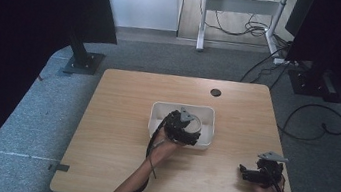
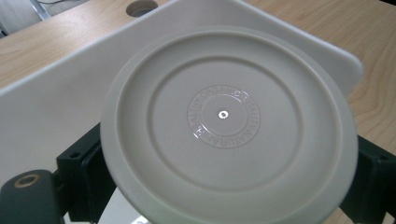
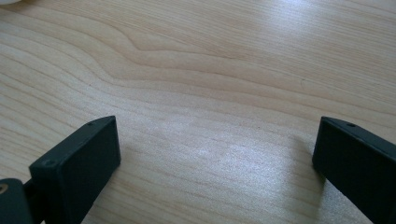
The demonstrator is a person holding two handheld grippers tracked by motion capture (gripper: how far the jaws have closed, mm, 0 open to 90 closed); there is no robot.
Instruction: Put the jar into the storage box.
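A round cream plate (image 2: 224, 116) with an embossed ring of letters at its centre shows its underside in the left gripper view. My left gripper (image 2: 224, 175) is shut on it, one black jaw at each side of its rim. Behind the plate is a white rectangular bin (image 2: 56, 102). In the high view the left gripper (image 1: 182, 127) holds the plate (image 1: 195, 125) inside the bin (image 1: 157, 108) at the middle of the table. My right gripper (image 1: 244, 172) rests low over the table's front right. Its jaws stand wide apart with only bare wood between them (image 3: 218, 123).
The light wooden table (image 1: 119, 119) has a round cable hole (image 1: 215, 92) at its far edge, behind the bin. Dark stands and cables (image 1: 317, 116) lie on the grey carpet around the table.
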